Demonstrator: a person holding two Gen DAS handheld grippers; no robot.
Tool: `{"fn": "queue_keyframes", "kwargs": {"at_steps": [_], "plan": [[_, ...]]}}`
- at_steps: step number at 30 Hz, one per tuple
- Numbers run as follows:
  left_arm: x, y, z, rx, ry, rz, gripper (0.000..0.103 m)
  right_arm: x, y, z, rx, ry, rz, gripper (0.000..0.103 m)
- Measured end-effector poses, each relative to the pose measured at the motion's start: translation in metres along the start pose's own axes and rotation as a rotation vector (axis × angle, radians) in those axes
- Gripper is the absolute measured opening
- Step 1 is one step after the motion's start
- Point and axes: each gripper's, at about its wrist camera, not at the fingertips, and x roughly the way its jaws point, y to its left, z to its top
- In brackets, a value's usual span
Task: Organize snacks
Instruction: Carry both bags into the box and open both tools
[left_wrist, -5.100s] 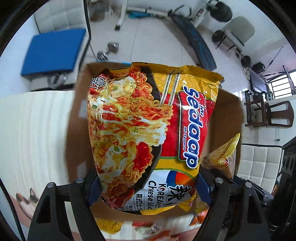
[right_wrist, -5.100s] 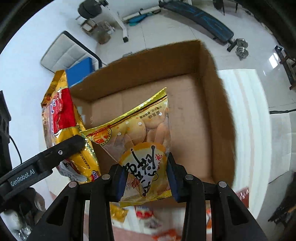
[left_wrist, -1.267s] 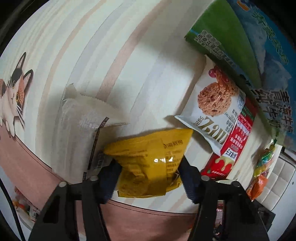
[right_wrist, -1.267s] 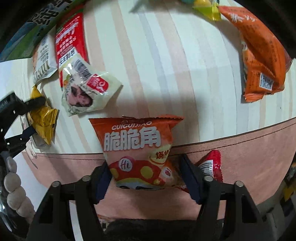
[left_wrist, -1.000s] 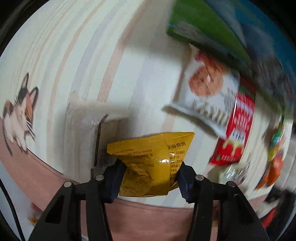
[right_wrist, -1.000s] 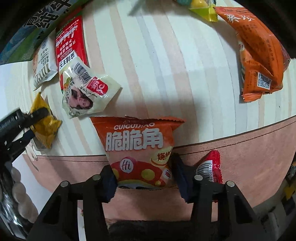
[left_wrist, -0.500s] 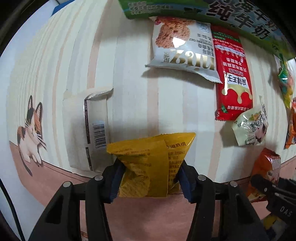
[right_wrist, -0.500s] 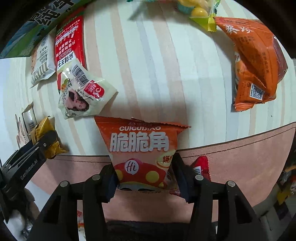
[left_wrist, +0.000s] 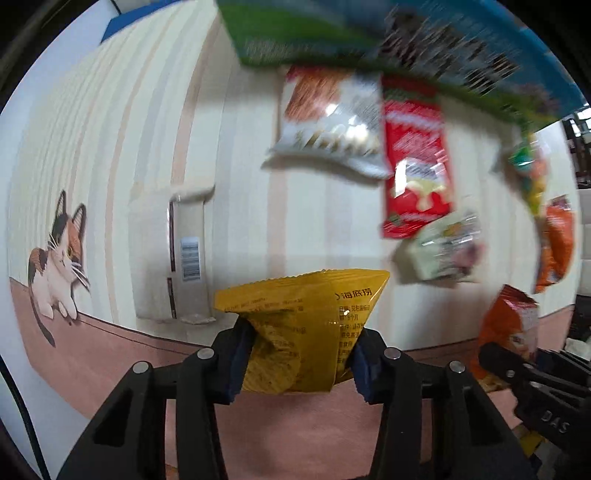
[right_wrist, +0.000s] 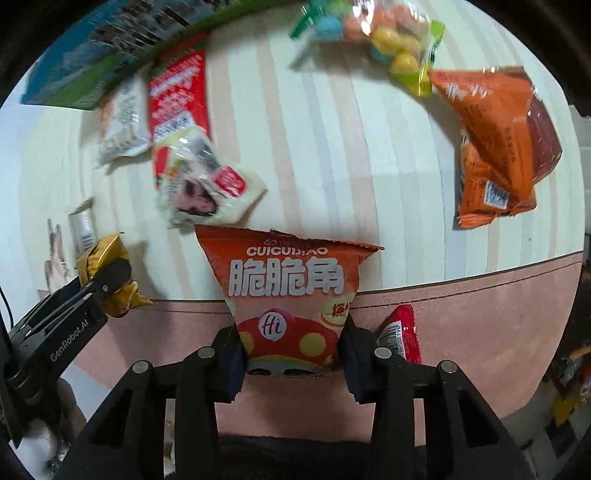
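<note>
Your left gripper pinches the yellow chip packet; your right gripper pinches the orange CUICUIJIAO bag. Jaws just closed tighter. Both packs hang above the striped tablecloth, long axes away from you.

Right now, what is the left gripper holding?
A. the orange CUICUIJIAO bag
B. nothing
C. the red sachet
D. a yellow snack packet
D: in the left wrist view, the left gripper pinches a yellow snack packet between its pads, lifted clear of the striped tablecloth.

Glossy crinkled foil yellow packet; matt striped tablecloth.
</note>
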Motion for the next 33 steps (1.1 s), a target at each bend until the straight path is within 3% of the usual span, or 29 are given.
{"fn": "queue_keyframes", "kwargs": {"at_steps": [7, 12, 16, 20, 24, 28, 33], "plan": [[-0.096, -0.005, 0.026, 0.026, -0.135, -0.125, 0.043, -0.076, 0.001, 0.006, -0.023, -0.086, 0.102, 0.045], [-0.158, -0.017, 0.098, 0.033, -0.193, -0.22, 0.043, -0.154, 0.007, 0.035, -0.041, -0.19, 0.189, 0.045], [-0.167, -0.018, 0.165, 0.042, -0.204, -0.2, 0.044, -0.203, 0.033, 0.08, -0.084, -0.287, 0.193, 0.045], [-0.149, -0.008, 0.216, 0.026, -0.132, -0.201, 0.044, -0.215, 0.059, 0.135, -0.093, -0.314, 0.168, 0.045], [-0.107, -0.003, 0.261, 0.008, 0.015, -0.201, 0.044, -0.199, 0.073, 0.173, -0.101, -0.27, 0.134, 0.045], [-0.072, 0.002, 0.28, -0.008, 0.103, -0.176, 0.044, -0.166, 0.076, 0.207, -0.091, -0.18, 0.111, 0.045], [-0.036, 0.005, 0.291, -0.022, 0.187, -0.165, 0.044, -0.129, 0.074, 0.225, -0.088, -0.089, 0.08, 0.045]]}}
